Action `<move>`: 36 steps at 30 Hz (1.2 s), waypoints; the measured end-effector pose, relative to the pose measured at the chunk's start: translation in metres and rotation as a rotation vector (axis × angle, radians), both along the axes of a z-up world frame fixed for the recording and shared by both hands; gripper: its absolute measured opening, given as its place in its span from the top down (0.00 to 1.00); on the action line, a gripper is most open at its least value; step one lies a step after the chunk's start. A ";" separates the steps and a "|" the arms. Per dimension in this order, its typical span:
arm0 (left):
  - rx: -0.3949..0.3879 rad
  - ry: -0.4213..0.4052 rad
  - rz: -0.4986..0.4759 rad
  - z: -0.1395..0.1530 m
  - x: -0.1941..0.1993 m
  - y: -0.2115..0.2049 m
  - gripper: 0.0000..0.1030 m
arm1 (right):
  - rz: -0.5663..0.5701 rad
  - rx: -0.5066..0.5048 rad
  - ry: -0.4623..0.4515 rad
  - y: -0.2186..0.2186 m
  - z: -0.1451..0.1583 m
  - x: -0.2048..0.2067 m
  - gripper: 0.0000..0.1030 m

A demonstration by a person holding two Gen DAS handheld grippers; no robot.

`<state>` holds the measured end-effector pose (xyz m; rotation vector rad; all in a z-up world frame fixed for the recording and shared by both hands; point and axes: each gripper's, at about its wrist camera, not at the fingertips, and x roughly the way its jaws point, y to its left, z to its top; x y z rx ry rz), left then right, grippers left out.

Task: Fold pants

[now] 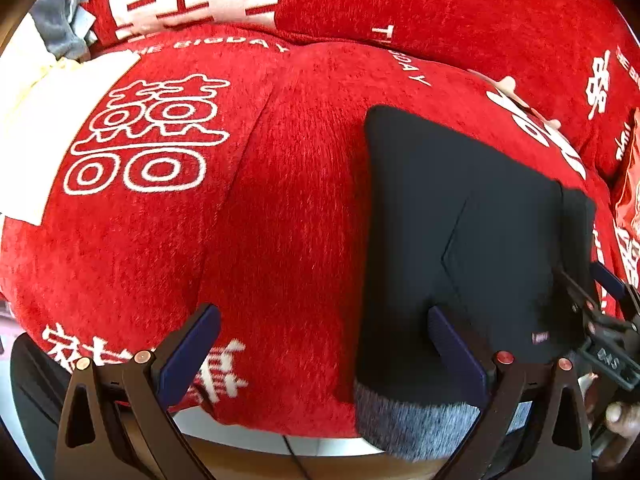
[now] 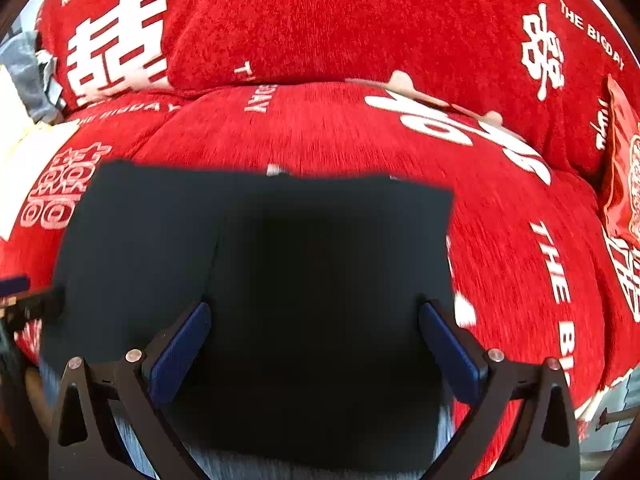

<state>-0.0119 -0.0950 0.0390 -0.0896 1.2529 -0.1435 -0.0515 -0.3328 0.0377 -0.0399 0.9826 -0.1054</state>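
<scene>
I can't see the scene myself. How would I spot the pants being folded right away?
Find the big red sofa cover printed with white Chinese characters. On its seat cushion, at the near edge, lie the pants, a flat, dark, roughly rectangular bundle. They are the only black thing on all that red, with a grey fuzzy lining peeking out at the near end.

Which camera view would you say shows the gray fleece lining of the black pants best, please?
The left wrist view: the gray fleece lining is sharp at the near edge of the black pants. The right wrist view shows only blurred gray slivers beside the open right gripper.
</scene>
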 end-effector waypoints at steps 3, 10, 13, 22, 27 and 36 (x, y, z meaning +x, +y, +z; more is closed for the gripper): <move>0.015 -0.008 -0.012 -0.001 -0.011 -0.002 0.00 | 0.005 -0.010 -0.008 0.001 0.000 -0.028 0.00; 0.048 -0.030 -0.034 0.003 -0.027 -0.005 0.00 | -0.034 -0.012 0.042 0.001 0.000 -0.067 0.00; 0.064 -0.044 -0.045 0.008 -0.033 -0.008 0.00 | -0.053 -0.062 -0.005 0.010 0.013 -0.077 0.00; 0.079 -0.042 -0.098 0.009 -0.045 -0.016 0.00 | -0.004 -0.007 -0.056 0.040 0.005 -0.077 0.00; 0.086 -0.047 -0.103 0.011 -0.047 -0.018 0.00 | -0.016 -0.010 -0.047 0.038 0.001 -0.081 0.00; 0.035 -0.093 -0.161 0.027 -0.034 -0.045 0.00 | -0.051 0.074 -0.148 0.006 0.038 -0.035 0.00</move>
